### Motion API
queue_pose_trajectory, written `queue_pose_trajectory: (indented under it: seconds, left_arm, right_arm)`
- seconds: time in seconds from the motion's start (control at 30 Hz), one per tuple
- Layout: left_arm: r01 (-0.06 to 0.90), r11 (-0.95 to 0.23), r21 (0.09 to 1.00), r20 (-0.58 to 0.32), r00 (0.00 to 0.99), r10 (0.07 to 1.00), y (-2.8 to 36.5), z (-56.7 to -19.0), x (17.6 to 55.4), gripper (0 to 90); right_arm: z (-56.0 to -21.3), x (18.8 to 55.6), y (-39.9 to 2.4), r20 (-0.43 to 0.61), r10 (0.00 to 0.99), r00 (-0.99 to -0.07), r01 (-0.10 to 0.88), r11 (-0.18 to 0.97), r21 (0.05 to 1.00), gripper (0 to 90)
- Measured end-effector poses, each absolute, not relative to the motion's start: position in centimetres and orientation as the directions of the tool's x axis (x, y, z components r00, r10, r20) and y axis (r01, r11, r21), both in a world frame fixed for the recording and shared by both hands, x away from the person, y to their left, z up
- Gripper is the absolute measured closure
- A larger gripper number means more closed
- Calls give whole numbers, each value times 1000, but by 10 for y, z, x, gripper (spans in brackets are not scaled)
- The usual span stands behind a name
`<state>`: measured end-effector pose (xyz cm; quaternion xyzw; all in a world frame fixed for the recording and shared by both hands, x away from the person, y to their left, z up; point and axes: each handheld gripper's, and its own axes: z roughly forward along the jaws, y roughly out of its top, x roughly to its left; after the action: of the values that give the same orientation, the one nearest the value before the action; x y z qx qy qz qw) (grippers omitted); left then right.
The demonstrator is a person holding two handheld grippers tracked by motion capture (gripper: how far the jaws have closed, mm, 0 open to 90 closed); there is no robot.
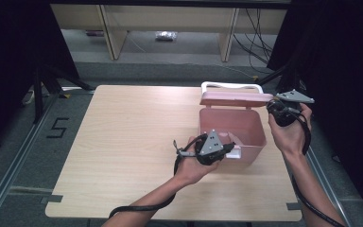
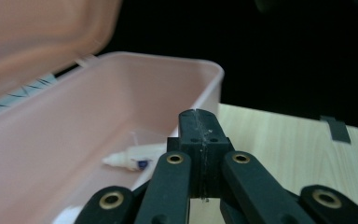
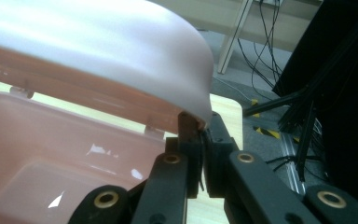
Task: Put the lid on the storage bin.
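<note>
Two grippers: right gripper [image 3: 196, 140] pinches pink lid [image 1: 236, 98] edge; left gripper [image 2: 199, 140] closed, empty, above box [image 1: 231, 127]; tube [image 2: 133, 158] label unreadable.

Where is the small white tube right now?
The small white tube lies on the floor of the open pink box, just beyond the shut left gripper in its view.

A black "5" [image 1: 57, 127] is marked on the grey floor [image 1: 28, 156] at the left of the high view, just beside the table's [image 1: 123, 156] left edge. In the left gripper view, a small tube [image 2: 133, 158] lying in the pink box [image 2: 121, 93] at lower centre carries a dark blue label mark, too small to read. The right gripper view has no legible writing.
</note>
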<state>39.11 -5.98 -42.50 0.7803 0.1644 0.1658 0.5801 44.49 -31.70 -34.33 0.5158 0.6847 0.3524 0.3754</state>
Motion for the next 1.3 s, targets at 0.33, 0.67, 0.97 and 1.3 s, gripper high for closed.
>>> queue_pose_trajectory:
  seconds: [0.33, 0.67, 0.97, 1.3]
  left_arm:
    - [99, -185, 978, 25, 821, 570, -24, -400, 412, 900]
    - [116, -138, 984, -5, 781, 625, -9, -391, 425, 900]
    - [104, -99, 990, -19, 779, 627, -6, -388, 429, 900]
    - [92, -101, 991, -9, 779, 626, -6, -385, 428, 900]
  right_arm:
    - [-346, 438, -317, -176, 964, -197, 434, 247, 866, 884]
    - [-350, 432, -315, -152, 970, -189, 439, 222, 871, 881]
    - [-355, 425, -316, -157, 967, -202, 437, 232, 869, 876]
    - [-359, 423, -318, -186, 962, -202, 418, 257, 872, 872]
